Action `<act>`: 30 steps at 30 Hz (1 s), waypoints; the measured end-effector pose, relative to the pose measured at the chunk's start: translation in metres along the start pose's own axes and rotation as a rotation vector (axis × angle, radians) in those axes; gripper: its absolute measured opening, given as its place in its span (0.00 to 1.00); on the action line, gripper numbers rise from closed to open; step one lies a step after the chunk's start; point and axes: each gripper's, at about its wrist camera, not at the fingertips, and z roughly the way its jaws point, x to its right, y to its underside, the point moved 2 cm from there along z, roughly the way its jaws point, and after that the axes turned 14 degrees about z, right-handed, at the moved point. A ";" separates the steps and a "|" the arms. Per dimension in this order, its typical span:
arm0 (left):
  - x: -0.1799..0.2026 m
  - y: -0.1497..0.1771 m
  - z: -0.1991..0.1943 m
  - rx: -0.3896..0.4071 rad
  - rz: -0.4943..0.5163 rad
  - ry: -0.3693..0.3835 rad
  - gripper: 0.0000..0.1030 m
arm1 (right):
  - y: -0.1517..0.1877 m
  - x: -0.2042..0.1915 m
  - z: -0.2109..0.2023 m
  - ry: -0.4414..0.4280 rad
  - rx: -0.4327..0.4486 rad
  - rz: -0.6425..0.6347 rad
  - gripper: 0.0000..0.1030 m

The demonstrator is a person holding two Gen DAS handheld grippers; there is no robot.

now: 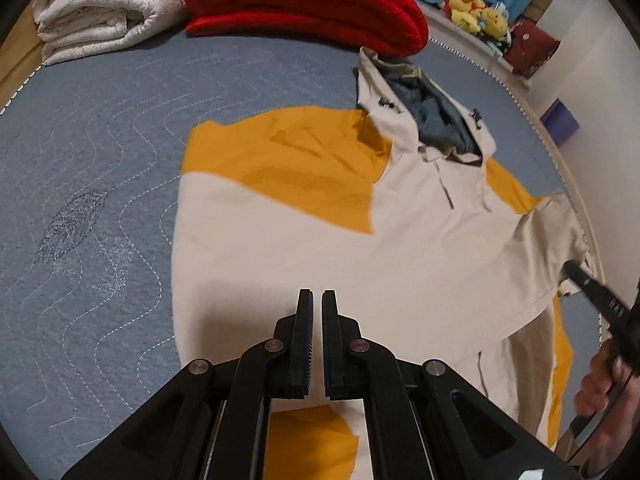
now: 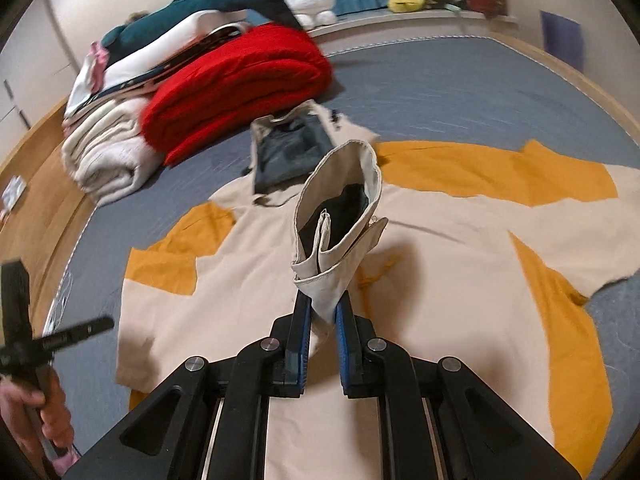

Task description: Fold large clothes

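Note:
A beige and mustard-yellow hooded jacket (image 1: 320, 232) lies spread on the blue-grey bed cover (image 1: 100, 200); it also shows in the right wrist view (image 2: 440, 280). Its hood (image 1: 432, 116) with dark lining points toward the red blanket. My left gripper (image 1: 317, 296) hovers over the jacket's beige body, jaws almost together with nothing between them. My right gripper (image 2: 323, 308) is shut on the beige sleeve cuff (image 2: 340, 208) and holds it lifted above the jacket's middle. The right gripper also appears at the edge of the left wrist view (image 1: 568, 270), at the sleeve end.
A folded red blanket (image 1: 304, 4) and a folded white blanket (image 1: 104, 20) lie at the far side of the bed. Plush toys (image 1: 476, 12) sit on a ledge beyond. A stack with a shark plush (image 2: 208, 4) is behind the blankets. A wooden bed frame (image 2: 44, 208) borders the cover.

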 end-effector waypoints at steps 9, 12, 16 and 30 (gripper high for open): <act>-0.001 0.012 0.024 -0.093 -0.010 0.040 0.03 | -0.031 0.055 0.002 0.068 0.019 0.134 0.14; 0.002 0.014 0.028 -0.106 -0.010 0.052 0.03 | -0.037 0.081 0.005 0.091 0.013 0.240 0.15; 0.001 0.011 0.020 -0.058 -0.049 0.116 0.04 | -0.047 0.109 -0.001 0.117 0.052 0.330 0.15; -0.001 0.001 0.008 -0.003 -0.062 0.095 0.09 | -0.003 0.155 0.057 0.071 -0.232 0.629 0.18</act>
